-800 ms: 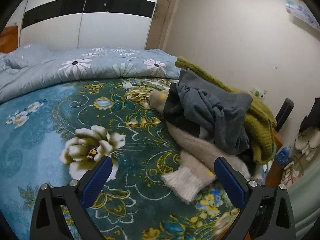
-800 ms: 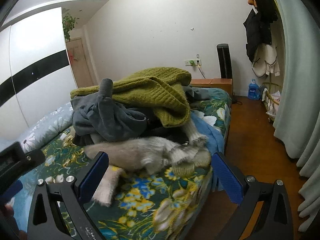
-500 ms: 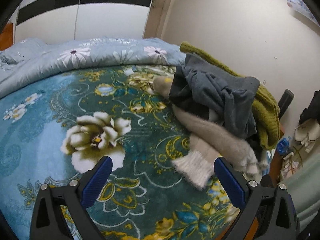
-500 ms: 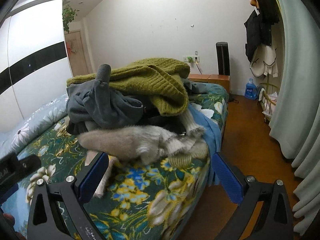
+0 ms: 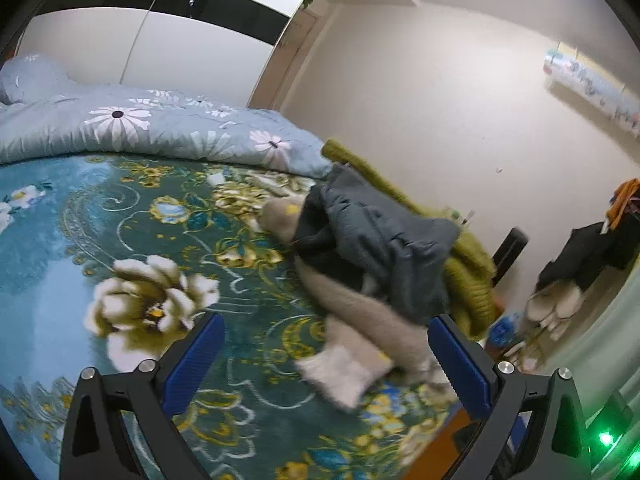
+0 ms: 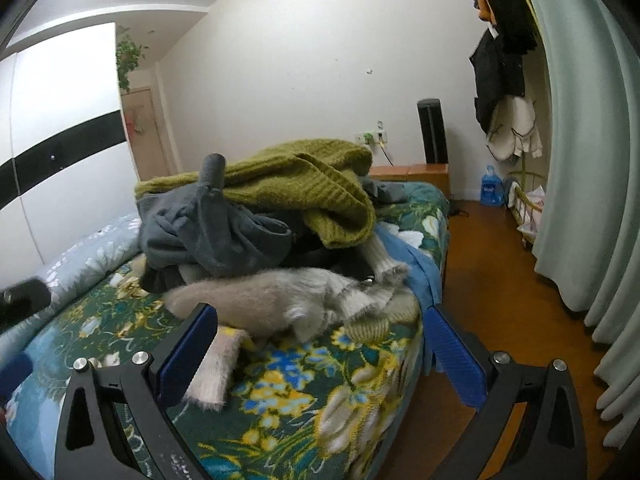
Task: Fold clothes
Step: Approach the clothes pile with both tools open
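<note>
Left gripper [image 5: 326, 350] fingers spread wide, nothing between, hovering over floral bedspread [image 5: 120, 240]; right gripper [image 6: 320, 344] fingers likewise apart, empty; beige fuzzy sweater [image 6: 272, 300] sprawled just past blue pads, centre frame, cuff lower left; grey garment [image 6: 208, 236] and olive knit sweater [image 6: 312, 184] heaped on top, mid frame; blue daisy duvet [image 5: 160, 128] upper left; curtain [image 6: 588, 160] right edge.
</note>
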### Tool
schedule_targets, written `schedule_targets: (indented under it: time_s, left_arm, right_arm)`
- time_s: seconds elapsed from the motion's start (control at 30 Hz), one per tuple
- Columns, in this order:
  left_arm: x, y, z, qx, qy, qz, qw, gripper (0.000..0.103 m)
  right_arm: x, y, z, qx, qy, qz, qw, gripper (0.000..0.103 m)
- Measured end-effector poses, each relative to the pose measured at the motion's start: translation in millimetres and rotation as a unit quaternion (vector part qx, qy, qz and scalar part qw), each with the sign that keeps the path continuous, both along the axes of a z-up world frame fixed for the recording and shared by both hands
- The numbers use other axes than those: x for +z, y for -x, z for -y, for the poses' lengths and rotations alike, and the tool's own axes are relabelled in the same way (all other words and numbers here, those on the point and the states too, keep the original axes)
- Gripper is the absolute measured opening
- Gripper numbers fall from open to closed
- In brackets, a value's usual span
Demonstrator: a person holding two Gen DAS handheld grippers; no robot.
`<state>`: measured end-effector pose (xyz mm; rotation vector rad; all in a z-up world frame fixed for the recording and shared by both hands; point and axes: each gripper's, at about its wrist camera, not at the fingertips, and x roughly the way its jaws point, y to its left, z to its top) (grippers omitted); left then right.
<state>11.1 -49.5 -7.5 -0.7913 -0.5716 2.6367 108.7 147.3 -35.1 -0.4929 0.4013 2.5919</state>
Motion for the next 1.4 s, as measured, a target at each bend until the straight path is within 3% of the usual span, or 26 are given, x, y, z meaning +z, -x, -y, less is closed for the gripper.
schedule_targets:
  time_s: [0.1,0.23,0.5,0.73,1.07,1.4]
  left_arm:
    - [11,-13,-4,0.014,0.028,-0.055,0.998,0.103]
    - [18,-26,-7,0.037,0.072,-0.116,0.9899,0.103]
    - [25,-32,3,0.011,0.091,-0.157,0.9833,0.103]
    - [25,-34,4,-0.007,0.097,-0.154,0.9832,0.103]
    - [32,-38,3,-0.004,0.134,-0.167,0.9768,0.103]
    - [33,-23,11,-0.019,0.131,-0.147,0.9803,0.103]
  right_arm:
    - [2,-3,5,0.007,-0.012,-0.022,1.0,0.103]
    - [1,6,8,0.032,-0.023,-0.002,0.999,0.103]
    - [11,-2,12,0.033,-0.034,-0.033,0.998,0.103]
    - [13,-3,8,0.03,-0.032,-0.034,0.998,0.103]
    - [12,-6,5,0.049,-0.012,-0.047,0.998,0.103]
    - [7,7,8,0.071,0.0,-0.033,0.997,0.103]
